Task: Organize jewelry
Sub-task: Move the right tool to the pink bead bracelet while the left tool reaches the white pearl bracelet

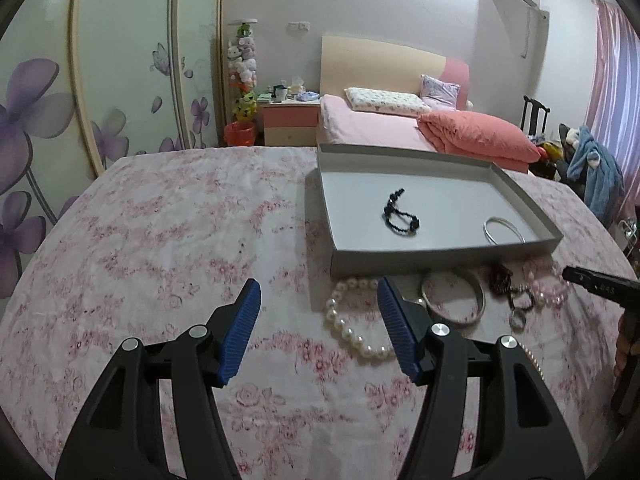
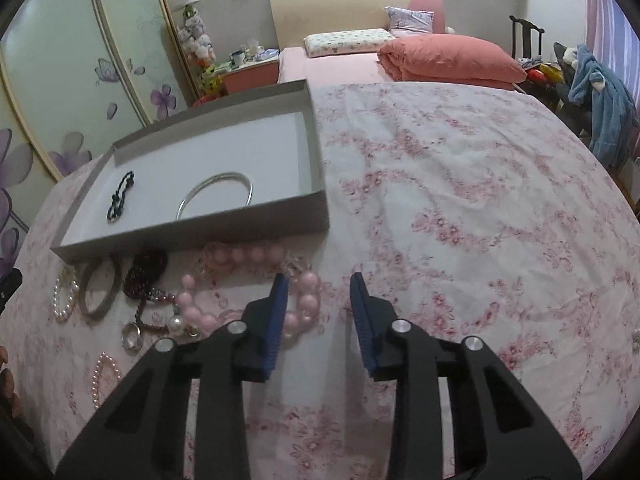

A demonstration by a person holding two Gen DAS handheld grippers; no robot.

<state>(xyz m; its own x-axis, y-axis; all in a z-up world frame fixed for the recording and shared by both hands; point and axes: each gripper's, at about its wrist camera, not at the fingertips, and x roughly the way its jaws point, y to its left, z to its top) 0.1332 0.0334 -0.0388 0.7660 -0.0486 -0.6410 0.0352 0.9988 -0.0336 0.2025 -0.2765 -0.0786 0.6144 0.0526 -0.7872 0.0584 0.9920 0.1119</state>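
A shallow grey box (image 1: 440, 258) (image 2: 192, 236) lies on the floral cloth. It holds a black beaded bracelet (image 1: 400, 214) (image 2: 119, 196) and a thin silver bangle (image 1: 503, 230) (image 2: 216, 196). Loose jewelry lies in front of the box: a white pearl strand (image 1: 348, 328) (image 2: 66, 292), a wide silver bangle (image 1: 454, 300) (image 2: 98, 288), dark beads (image 1: 506, 280) (image 2: 144, 272), a small ring (image 1: 517, 320) (image 2: 132, 336) and pink beads (image 1: 550, 284) (image 2: 240, 256). My left gripper (image 1: 318, 296) is open and empty, just left of the pearl strand. My right gripper (image 2: 319, 284) is open and empty, beside the pink beads.
The surface is covered with a white and pink floral cloth (image 1: 160, 220) (image 2: 480, 200). Behind it stands a bed (image 1: 380, 120) with a pink quilt. A wardrobe with purple flowers (image 1: 48, 120) is at the left. A chair with blue clothes (image 1: 592, 160) is at the right.
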